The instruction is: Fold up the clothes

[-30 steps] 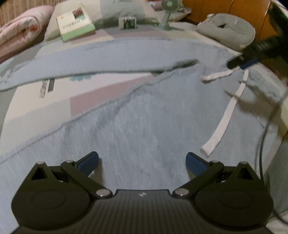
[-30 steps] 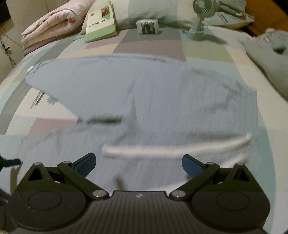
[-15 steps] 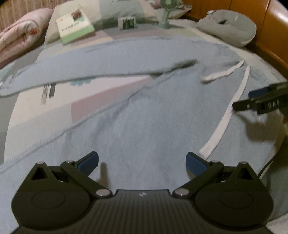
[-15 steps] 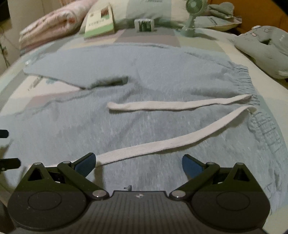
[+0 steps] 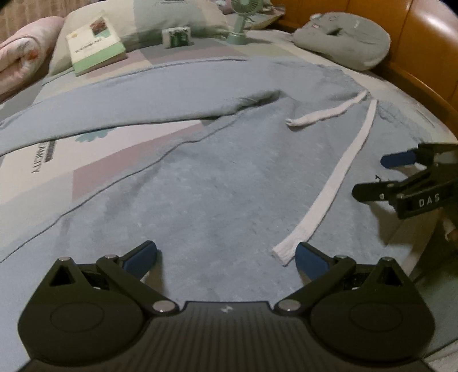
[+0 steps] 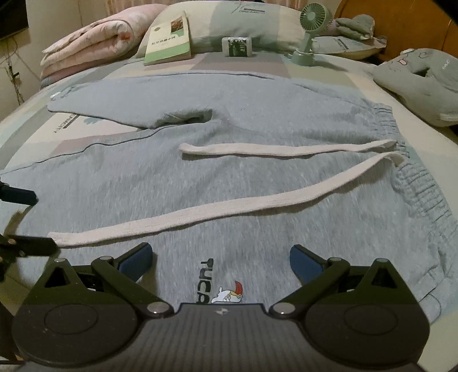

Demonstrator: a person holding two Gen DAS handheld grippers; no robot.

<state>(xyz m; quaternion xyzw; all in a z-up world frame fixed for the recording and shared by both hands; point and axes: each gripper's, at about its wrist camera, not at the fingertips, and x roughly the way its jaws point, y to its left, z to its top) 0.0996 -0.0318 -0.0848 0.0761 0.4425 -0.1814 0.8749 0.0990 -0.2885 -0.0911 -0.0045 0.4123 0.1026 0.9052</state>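
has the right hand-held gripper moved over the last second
Yes. In the left wrist view the right hand-held gripper has dropped from near the grey neck pillow to beside the long white drawstring, nearer the camera.

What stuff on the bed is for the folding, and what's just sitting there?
For the folding:
grey sweatpants
their white drawstrings
left gripper, open
right gripper, open

Just sitting there:
green book
small fan
pink quilt
grey cushion
small box
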